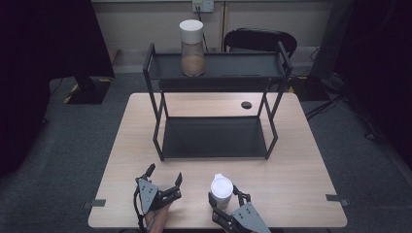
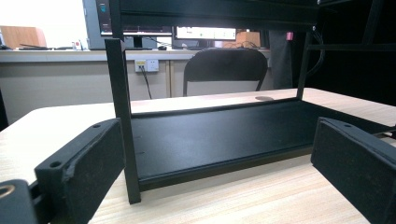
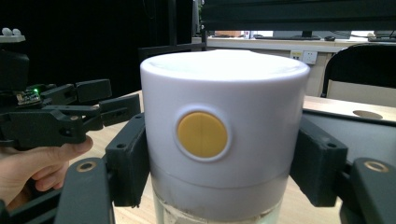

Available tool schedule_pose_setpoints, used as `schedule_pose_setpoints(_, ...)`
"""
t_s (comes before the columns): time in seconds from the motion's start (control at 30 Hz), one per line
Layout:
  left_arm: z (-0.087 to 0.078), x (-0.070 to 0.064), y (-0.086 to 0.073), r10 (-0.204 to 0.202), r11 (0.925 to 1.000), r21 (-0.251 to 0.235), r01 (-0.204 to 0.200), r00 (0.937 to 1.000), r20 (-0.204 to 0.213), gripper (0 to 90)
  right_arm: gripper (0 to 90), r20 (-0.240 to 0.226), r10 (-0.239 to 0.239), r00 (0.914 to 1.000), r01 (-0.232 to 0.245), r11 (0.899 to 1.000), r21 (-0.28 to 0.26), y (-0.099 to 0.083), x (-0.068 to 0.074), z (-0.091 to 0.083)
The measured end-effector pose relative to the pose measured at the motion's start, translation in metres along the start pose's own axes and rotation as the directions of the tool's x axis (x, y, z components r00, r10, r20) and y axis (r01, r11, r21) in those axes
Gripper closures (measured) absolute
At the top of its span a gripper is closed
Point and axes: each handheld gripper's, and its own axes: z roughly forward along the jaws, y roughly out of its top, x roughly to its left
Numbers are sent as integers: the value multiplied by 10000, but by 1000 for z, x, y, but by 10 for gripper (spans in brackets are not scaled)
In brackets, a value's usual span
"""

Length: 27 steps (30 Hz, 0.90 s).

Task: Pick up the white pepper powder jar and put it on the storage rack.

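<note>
Jaws of the right gripper (image 1: 224,199) pinched a white-lidded jar (image 1: 221,191) on the table (image 1: 291,179); the left gripper (image 1: 164,174) stood spread, empty.

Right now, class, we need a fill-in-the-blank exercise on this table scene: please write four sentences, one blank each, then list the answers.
1. The right tool is shut on a jar with a ____ lid.
2. The round button on that lid is ____.
3. The second jar stands on the ____ shelf of the black rack.
4. The left tool has its jaws ____ and holds nothing.

Missing words: white; yellow; top; open
</note>
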Motion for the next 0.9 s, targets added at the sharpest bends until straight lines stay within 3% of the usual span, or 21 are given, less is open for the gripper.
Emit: schedule_pose_setpoints(0.9, 0, 0, 0, 2, 10000, 3, -2, 10000, -6, 31, 306, -183, -94, 9998, 91, 9998, -194, 38, -16, 15)
